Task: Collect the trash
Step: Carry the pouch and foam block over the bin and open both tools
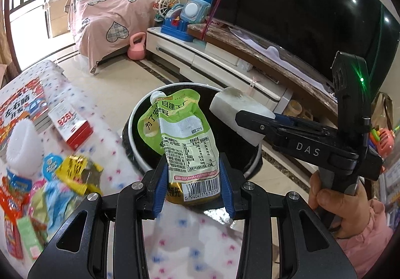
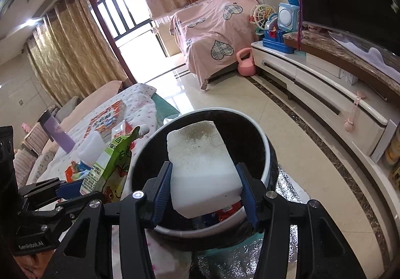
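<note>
My left gripper [image 1: 193, 185] is shut on a green spouted drink pouch [image 1: 183, 132] and holds it upright over the black trash bin [image 1: 132, 126] with a white rim. My right gripper [image 2: 203, 190] is shut on a white foam block [image 2: 202, 169] and holds it over the same bin [image 2: 265, 151]. The right gripper [image 1: 252, 118] and its foam block [image 1: 235, 106] show in the left wrist view at the bin's right rim. The pouch [image 2: 110, 164] and left gripper [image 2: 67, 189] show at left in the right wrist view. Red wrappers lie inside the bin.
A table with a dotted cloth [image 1: 105, 128] holds more wrappers [image 1: 72, 174], a red box [image 1: 72, 126], a book [image 1: 22, 106] and white foam netting [image 1: 22, 149]. A TV cabinet [image 2: 325, 93] and TV stand at right. A covered sofa [image 2: 212, 36] and pink kettlebell [image 2: 246, 63] are beyond.
</note>
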{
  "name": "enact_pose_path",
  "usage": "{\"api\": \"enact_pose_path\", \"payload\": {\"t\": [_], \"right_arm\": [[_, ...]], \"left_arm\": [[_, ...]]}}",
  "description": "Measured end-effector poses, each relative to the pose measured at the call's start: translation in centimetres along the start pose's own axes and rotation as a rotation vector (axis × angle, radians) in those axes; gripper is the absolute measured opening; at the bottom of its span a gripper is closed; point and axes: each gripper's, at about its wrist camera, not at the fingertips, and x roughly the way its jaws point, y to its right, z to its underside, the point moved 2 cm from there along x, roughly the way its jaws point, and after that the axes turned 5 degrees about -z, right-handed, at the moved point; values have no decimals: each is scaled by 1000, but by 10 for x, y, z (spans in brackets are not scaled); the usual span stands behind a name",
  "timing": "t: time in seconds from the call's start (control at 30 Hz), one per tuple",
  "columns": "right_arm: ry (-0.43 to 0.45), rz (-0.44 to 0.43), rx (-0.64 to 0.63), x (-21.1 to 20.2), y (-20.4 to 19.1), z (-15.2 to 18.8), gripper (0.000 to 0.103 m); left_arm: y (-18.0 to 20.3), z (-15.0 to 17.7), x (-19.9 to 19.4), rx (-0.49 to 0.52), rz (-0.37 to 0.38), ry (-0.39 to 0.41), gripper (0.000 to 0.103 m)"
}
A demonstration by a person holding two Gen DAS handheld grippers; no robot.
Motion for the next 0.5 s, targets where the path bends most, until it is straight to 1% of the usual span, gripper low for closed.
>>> {"api": "enact_pose_path", "payload": {"t": [0.23,0.3,0.4,0.47,0.5], "right_arm": [[-33,5,12,18,14,-7,53],[-39,3,17,22,16,-6,54],[-44,5,22,25,19,-7,58],[-46,12,29,26,21,-8,61],[-45,10,35,25,23,-9,61]], "left_arm": [[0,-9,20,-2,-1,-29,36],[-1,-11,25,-6,-1,-42,38],[-1,-12,29,-1,-7,-55,47],[-1,-11,28,-3,-17,-48,59],[-2,-11,26,-11,-20,-43,62]]}}
